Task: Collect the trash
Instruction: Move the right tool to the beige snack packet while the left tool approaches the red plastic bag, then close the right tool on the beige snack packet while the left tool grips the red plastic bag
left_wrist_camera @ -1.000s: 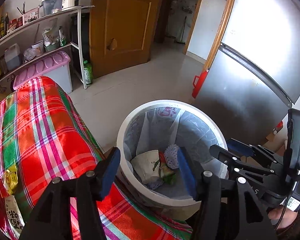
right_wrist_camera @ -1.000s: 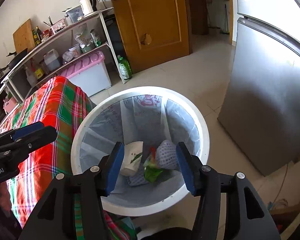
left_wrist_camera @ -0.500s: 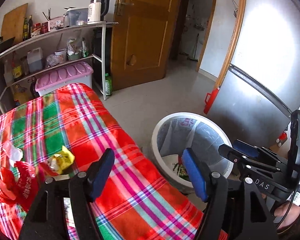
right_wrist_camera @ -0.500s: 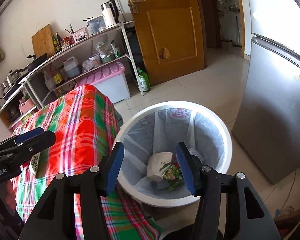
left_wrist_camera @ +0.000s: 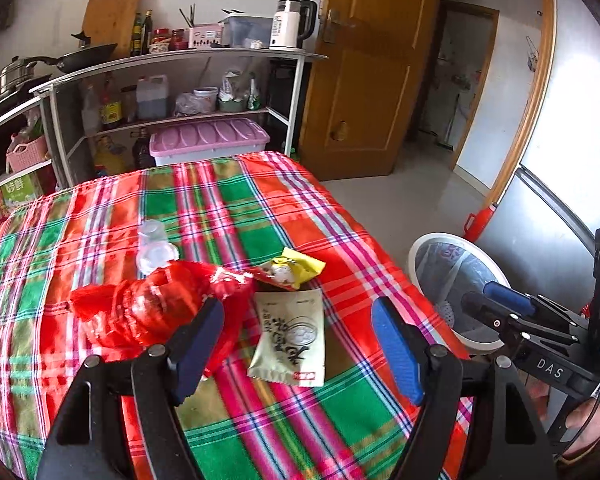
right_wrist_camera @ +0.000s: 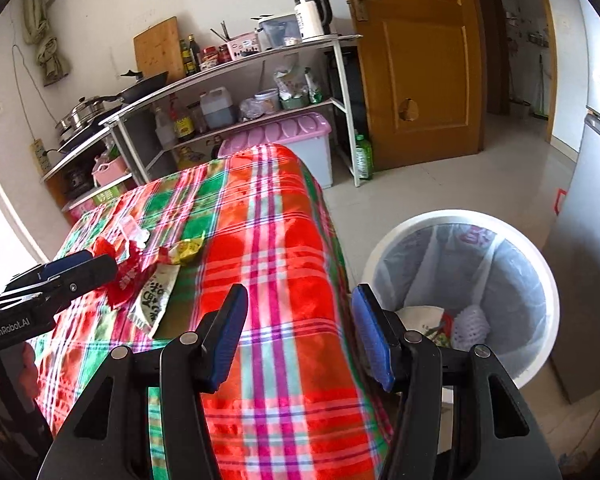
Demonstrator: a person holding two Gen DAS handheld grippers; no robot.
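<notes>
A: What's in view?

B: A table (left_wrist_camera: 236, 216) under a checked cloth, and a lined bin (right_wrist_camera: 460, 220) on the floor beside it holding some trash. On the cloth lie a red bag (left_wrist_camera: 140, 308), a pale packet (left_wrist_camera: 292, 332), a yellow wrapper (left_wrist_camera: 296, 268) and what looks like a clear cup (left_wrist_camera: 154, 240).

A: The grippers?

B: The left gripper (left_wrist_camera: 298, 344) is empty and opening above the packet; the right gripper (right_wrist_camera: 298, 332) is wide and empty.

A: Risks?

B: Probably snagging the bag, since it touches the packet.

A: What has changed?

B: A second ago both hung over the bin.

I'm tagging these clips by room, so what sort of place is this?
Most likely a home kitchen: a shelf rack with a kettle, wok and oil bottles, a fridge, and a table under a plaid cloth.
</notes>
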